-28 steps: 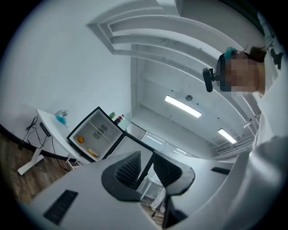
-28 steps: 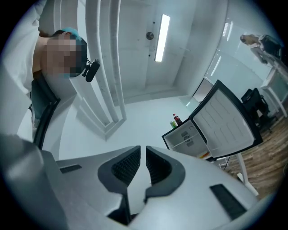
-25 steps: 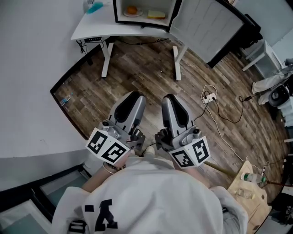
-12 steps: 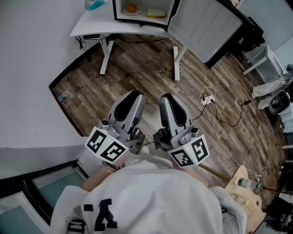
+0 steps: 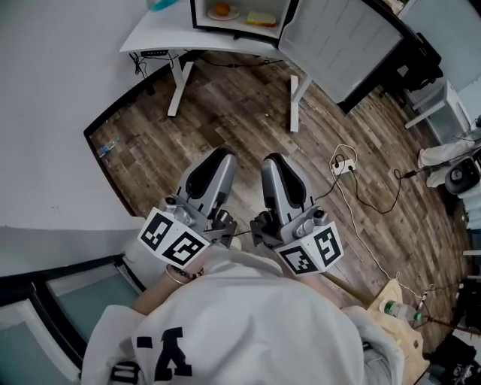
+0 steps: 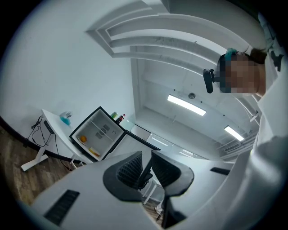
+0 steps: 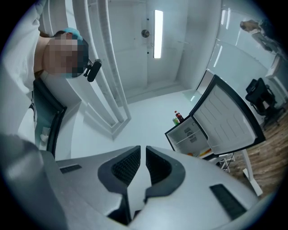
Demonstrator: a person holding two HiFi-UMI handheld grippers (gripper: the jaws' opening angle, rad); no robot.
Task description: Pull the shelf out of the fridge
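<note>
While both claws are held close to the person's body, the fridge point(image 5: 242, 25) stands well apart from them, at about twelve o'clock in the head view, on a white table point(image 5: 161, 39) across the wooden floor point(image 5: 225, 113). Its door point(image 5: 338, 45) is swung open toward one o'clock, so the inside is free to reach. The shelf point(image 6: 101, 128) shows in the left gripper view only as a thin line across the middle of the white inside, and below it lie an orange point(image 5: 220, 10) on a plate and a yellow thing point(image 5: 261, 18). In the head view I cannot make out the shelf itself. I judge that its long side runs from nine to three o'clock, across the line of approach, so its front edge should face the person. The left claw point(image 5: 219, 156) has just been closing its jaws; the left gripper view shows a small gap between them and nothing in it. The right claw point(image 5: 274, 159) has its jaws pressed together on nothing, as the right gripper view shows. The two claws are side by side and point to twelve o'clock, and neither is clearly nearer to the fridge. The opening lies almost straight ahead between them, with the door on the side of the right claw. The pull has not started yet. I think the coming move is a long walk forward, and the jaws must spread before they can take the front edge.
</note>
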